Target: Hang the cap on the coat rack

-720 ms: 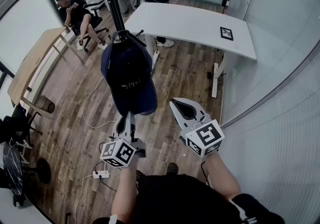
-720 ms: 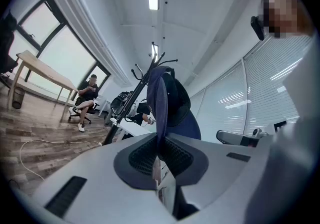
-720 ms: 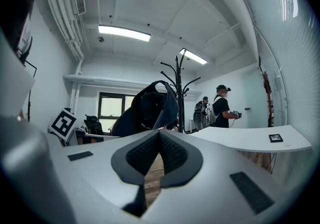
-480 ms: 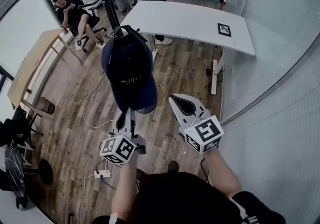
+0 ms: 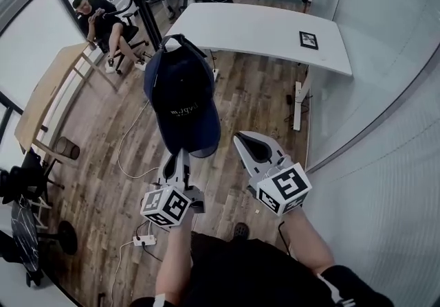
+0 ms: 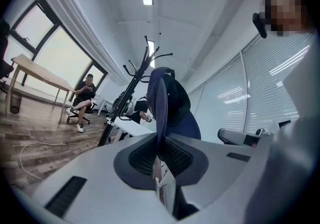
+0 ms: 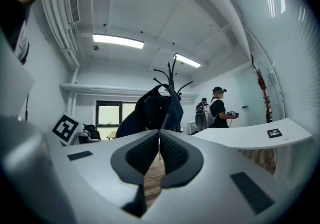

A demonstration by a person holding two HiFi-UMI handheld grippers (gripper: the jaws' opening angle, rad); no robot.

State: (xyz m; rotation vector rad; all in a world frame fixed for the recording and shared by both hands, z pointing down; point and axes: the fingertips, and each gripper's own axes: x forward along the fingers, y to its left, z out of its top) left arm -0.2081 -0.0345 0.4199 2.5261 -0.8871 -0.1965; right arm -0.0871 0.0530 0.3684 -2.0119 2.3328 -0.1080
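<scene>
Carried the cap [image 5: 184, 99] slightly rightward in the head view since half a second ago, with the rack [image 5: 141, 0] pole drawn off toward the top left corner and both grippers about where they were. Reaches both forearms forward from the body: left one straight ahead, right one angled outward, marker cubes facing up at the camera. Pinches the cap's brim in the left gripper [image 5: 177, 159], jaws closed down to the thickness of the cloth. Holds the right gripper [image 5: 239, 139] shut on nothing, just beside the cap's lower edge and apart from it.

Seen only from the left gripper view: brim edge-on, rising out of the left gripper [image 6: 160, 154] as a thin dark blade, crown of the cap [image 6: 176, 101] bulging to the right, rack [image 6: 131, 91] leaning at left with hooks fanned at its top.

Seen only from the right gripper view: pads of the right gripper [image 7: 159, 143] pressed almost together with nothing but floor in the slit, cap [image 7: 150, 110] dark against a window, rack [image 7: 172, 73] hooks poking up behind it.

Given by the head view alone — pale lettering on the crown.

Points brim down toward the person, crown and back strap up and away toward the rack, long axis running from the left gripper to the pole. Cannot tell whether the strap touches a hook.
</scene>
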